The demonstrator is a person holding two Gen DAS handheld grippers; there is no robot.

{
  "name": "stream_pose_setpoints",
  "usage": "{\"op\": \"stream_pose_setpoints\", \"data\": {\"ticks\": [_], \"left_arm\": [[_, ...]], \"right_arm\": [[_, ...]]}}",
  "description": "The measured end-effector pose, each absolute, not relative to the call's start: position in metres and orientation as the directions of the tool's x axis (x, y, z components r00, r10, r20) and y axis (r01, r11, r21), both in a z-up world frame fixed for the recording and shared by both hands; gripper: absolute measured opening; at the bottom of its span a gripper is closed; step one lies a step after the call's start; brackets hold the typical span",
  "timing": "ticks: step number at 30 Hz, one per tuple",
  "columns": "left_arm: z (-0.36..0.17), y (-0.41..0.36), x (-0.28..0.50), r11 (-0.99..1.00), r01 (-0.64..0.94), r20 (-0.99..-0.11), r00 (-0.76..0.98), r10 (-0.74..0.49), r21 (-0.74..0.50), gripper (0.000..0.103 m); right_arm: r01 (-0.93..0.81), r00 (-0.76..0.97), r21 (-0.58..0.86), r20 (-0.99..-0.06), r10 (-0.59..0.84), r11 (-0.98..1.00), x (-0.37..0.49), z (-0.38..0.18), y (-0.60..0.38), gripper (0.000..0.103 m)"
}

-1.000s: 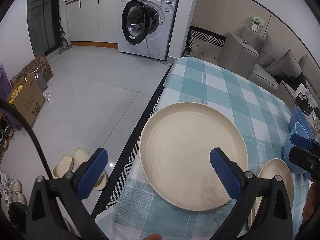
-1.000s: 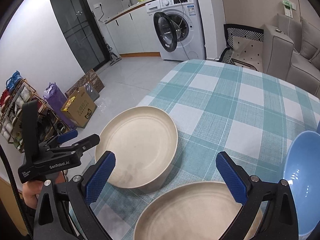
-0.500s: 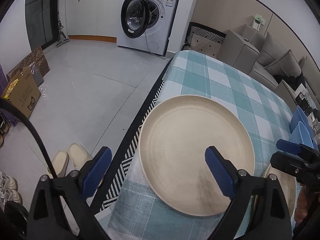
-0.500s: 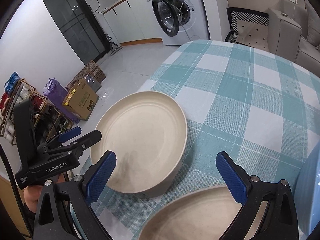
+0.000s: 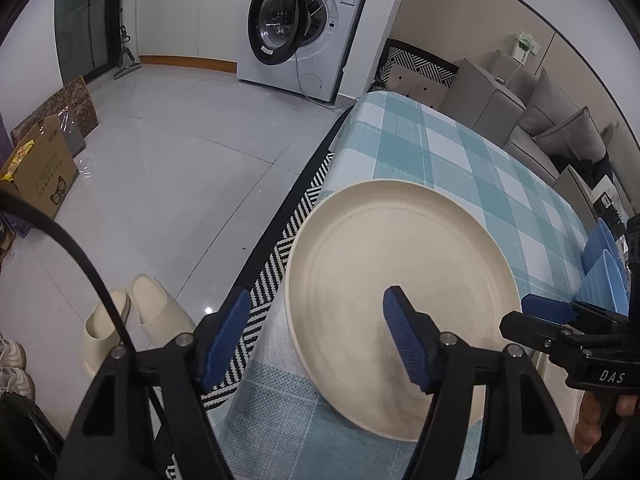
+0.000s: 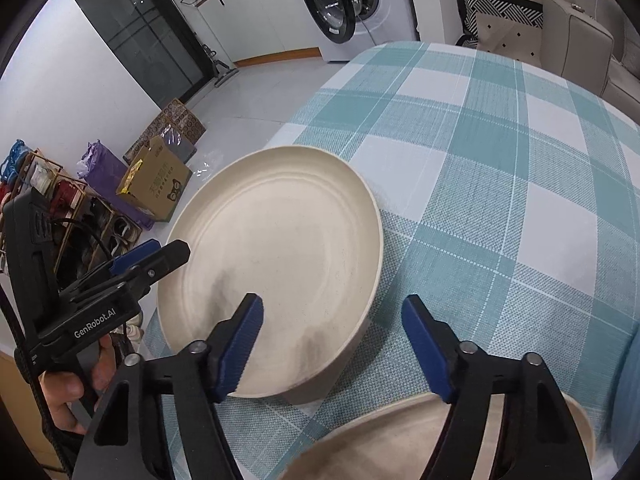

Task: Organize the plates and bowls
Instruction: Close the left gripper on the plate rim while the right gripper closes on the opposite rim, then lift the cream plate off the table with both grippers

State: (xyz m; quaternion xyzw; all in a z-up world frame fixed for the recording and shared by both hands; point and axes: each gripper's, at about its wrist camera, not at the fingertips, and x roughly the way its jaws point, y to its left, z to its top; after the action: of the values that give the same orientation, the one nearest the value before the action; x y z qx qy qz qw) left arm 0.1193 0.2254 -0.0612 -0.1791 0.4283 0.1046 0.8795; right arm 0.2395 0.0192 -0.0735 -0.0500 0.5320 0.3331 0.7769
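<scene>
The left gripper [image 5: 312, 340] is spread, its ribbed blue pads on black arms straddling the near-left rim of a large plate [image 5: 400, 280]: one pad hangs off the tabletop edge over the rug, the other sits above the plate's matte floor, and whether either touches cannot be told. That plate is round, cream, dull and slightly speckled, with a low upright wall and a faint ring pressed inside; it lies flat at the tabletop's left edge on a woven teal-and-white checked cloth [image 5: 460, 160]. The right gripper [image 6: 332, 340] is also spread and holds nothing, one pad over the same large plate [image 6: 272, 264], the other over bare cloth [image 6: 500, 160] beside it. Only the right wrist view shows a second cream plate [image 6: 400, 436] at the near edge, just beside the first, partly hidden under the gripper arms. Only the left wrist view shows the ribbed blue bowls [image 5: 604, 264] standing on edge toward the right side of the tabletop, behind the right gripper's black body. Beyond the left edge, a black-and-white zigzag rug [image 5: 276, 256] meets glossy grey floor tiles, where pale slippers [image 5: 132, 320] lie; farther off stands a white washing machine [image 5: 308, 24] with its round door open.
</scene>
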Motion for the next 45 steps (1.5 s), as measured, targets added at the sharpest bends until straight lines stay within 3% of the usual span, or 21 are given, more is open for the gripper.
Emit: {"op": "stream_pose_setpoints", "data": {"ticks": [5, 9, 13, 20, 36, 45], "left_arm": [[-0.066, 0.226, 0.121, 0.913, -0.343, -0.799, 0.601, 0.031, -0.222, 0.057], [-0.069, 0.225, 0.122, 0.915, -0.337, -0.802, 0.597, 0.024, -0.223, 0.053], [-0.073, 0.225, 0.123, 0.915, -0.329, -0.807, 0.59, 0.007, -0.232, 0.038], [-0.077, 0.225, 0.123, 0.913, -0.336, -0.811, 0.584, 0.01, -0.231, 0.026], [-0.078, 0.225, 0.122, 0.922, -0.34, -0.813, 0.58, 0.05, -0.186, 0.018], [-0.078, 0.222, 0.122, 0.927, -0.337, -0.813, 0.578, 0.066, -0.164, 0.018]], "right_arm": [[-0.572, 0.198, 0.281, -0.864, 0.462, 0.771, 0.241, -0.08, 0.023, 0.063], [-0.582, 0.192, 0.277, -0.867, 0.46, 0.765, 0.24, -0.083, 0.027, 0.056], [-0.589, 0.194, 0.269, -0.868, 0.457, 0.762, 0.238, -0.083, 0.029, 0.052], [-0.588, 0.205, 0.256, -0.87, 0.448, 0.767, 0.237, -0.083, 0.027, 0.044], [-0.596, 0.254, 0.177, -0.884, 0.393, 0.783, 0.234, -0.085, 0.027, 0.026], [-0.607, 0.281, 0.134, -0.885, 0.37, 0.783, 0.229, -0.085, 0.03, 0.024]]}}
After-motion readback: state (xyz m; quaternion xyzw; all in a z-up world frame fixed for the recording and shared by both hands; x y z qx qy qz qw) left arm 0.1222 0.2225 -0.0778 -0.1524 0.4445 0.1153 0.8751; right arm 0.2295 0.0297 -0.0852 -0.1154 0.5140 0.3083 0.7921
